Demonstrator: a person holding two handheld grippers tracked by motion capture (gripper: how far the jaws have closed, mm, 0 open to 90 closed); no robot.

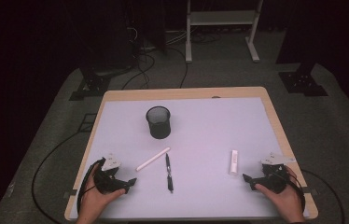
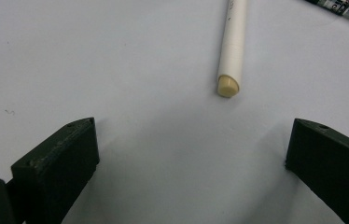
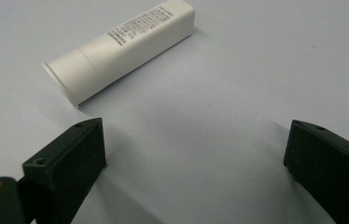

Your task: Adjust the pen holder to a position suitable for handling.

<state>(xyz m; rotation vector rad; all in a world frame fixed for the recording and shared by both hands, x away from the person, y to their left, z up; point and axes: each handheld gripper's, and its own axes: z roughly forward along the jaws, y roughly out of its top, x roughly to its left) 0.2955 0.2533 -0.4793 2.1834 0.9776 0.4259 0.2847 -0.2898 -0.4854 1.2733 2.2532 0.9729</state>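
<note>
A black mesh pen cup (image 1: 158, 122) stands upright on the white table mat (image 1: 210, 130), left of centre and toward the far side. Nearer lie a thin white pen (image 1: 153, 159) (image 2: 232, 44), set at a slant, and a black pen (image 1: 168, 171) (image 2: 345, 6) beside it. To the right rests a short white tube (image 1: 233, 161) (image 3: 121, 50) with small print. My left gripper (image 1: 129, 184) (image 2: 189, 154) sits low at the front left, open and empty, the white pen's tip just ahead of it. My right gripper (image 1: 251, 181) (image 3: 196, 154) rests at the front right, open and empty, the tube just ahead of its left jaw.
The mat covers a wooden table (image 1: 275, 116) whose bare edge shows at the sides. Cables (image 1: 46, 163) trail from both grippers over the grey carpet. A white metal stand (image 1: 221, 28) and dark equipment bases (image 1: 93, 84) are on the floor beyond the table.
</note>
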